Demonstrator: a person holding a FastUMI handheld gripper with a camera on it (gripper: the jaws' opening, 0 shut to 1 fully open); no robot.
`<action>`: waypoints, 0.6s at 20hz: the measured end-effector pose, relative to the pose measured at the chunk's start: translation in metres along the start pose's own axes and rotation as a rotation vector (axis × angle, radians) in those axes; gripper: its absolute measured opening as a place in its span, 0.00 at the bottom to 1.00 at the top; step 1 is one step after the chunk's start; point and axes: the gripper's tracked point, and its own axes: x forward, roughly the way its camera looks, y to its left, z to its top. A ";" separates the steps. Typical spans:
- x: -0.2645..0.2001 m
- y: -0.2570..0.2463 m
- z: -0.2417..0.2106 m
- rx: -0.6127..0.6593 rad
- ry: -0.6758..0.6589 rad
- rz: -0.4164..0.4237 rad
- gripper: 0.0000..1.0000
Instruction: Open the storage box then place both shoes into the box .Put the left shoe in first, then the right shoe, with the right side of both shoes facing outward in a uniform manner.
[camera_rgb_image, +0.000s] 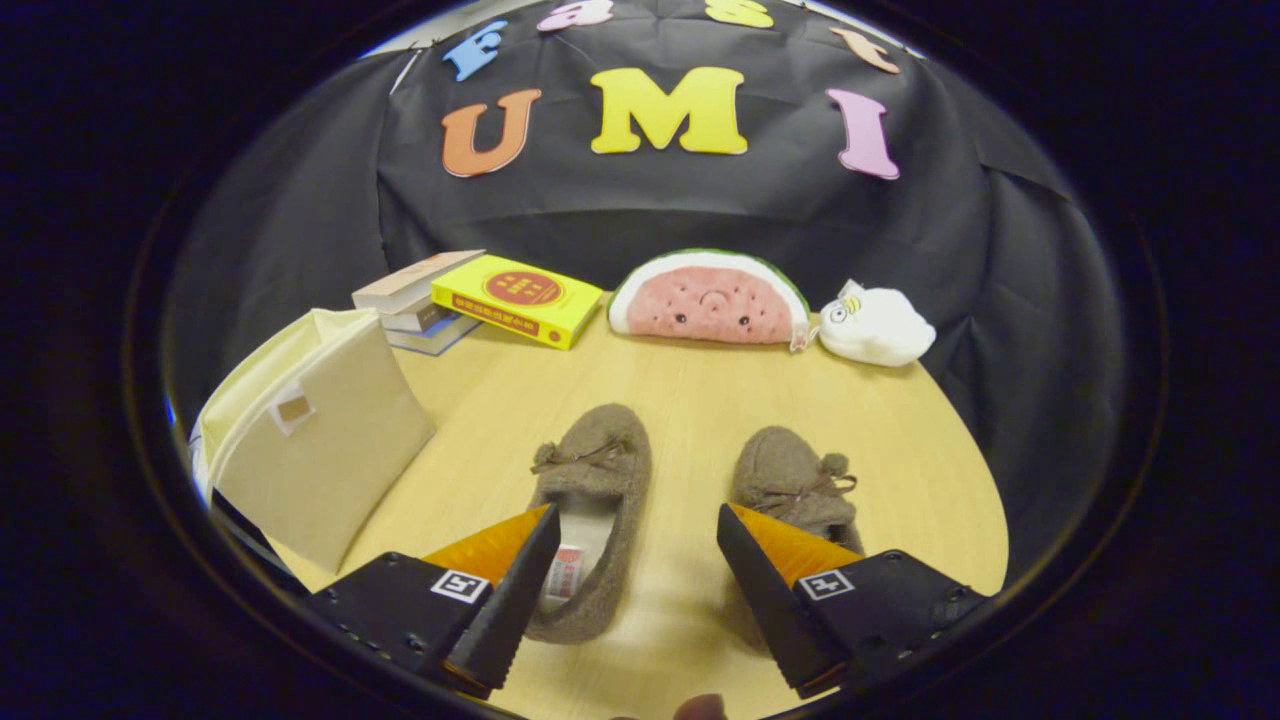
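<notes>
A: In the gripper view, how did the fingers (632, 590) stand?

B: Spread wide, pinching nothing, above the wooden surface (700, 400).

A: And the shoes?

B: The left shoe (600, 480) lay just ahead at twelve o'clock; the right shoe (790, 480) sat beside it toward one o'clock, partly behind a finger.

A: The storage box (320, 430)?

B: At ten o'clock, lid closed, with books (480, 295) beyond it. A watermelon plush (710, 298) and a white plush (875, 325) lay far ahead.

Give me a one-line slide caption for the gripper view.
Open gripper poised above two brown slippers on the wooden table, closed cream storage box alongside.
</notes>
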 end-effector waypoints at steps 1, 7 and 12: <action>0.007 0.003 -0.006 0.005 0.022 0.007 0.96; 0.046 0.008 -0.018 0.057 0.107 0.027 0.65; 0.061 0.013 -0.026 0.129 0.142 0.050 0.26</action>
